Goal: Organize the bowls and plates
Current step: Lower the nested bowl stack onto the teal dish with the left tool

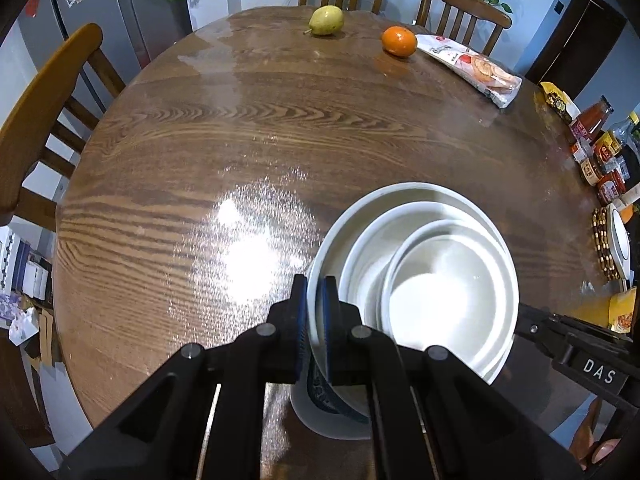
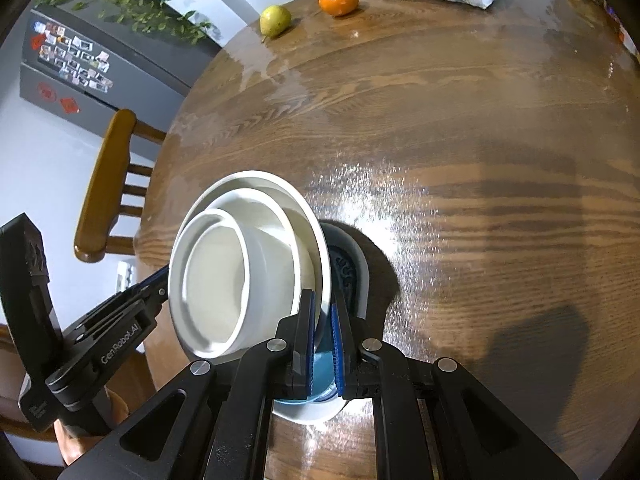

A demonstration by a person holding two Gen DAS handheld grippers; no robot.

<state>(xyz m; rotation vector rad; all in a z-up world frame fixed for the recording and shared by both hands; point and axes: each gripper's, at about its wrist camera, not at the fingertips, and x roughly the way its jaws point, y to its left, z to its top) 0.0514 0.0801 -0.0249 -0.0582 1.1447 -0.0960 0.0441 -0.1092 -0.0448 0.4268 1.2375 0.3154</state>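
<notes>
A stack of white bowls (image 1: 448,280) is nested, smaller ones inside a large outer bowl (image 1: 320,256), above a blue-patterned plate (image 1: 320,392) on the round wooden table (image 1: 240,140). My left gripper (image 1: 316,316) is shut on the large bowl's left rim. In the right wrist view my right gripper (image 2: 322,332) is shut on the same large bowl's (image 2: 316,240) right rim, with the nested bowls (image 2: 224,280) inside and the blue plate (image 2: 348,272) beneath. The stack tilts between the two grippers. The left gripper's body (image 2: 100,336) shows at left there.
A pear (image 1: 326,20), an orange (image 1: 398,41) and a snack bag (image 1: 472,66) lie at the table's far side. Sauce bottles and jars (image 1: 600,148) and a plate on a beaded mat (image 1: 616,240) stand at the right edge. Wooden chairs (image 1: 40,120) surround the table.
</notes>
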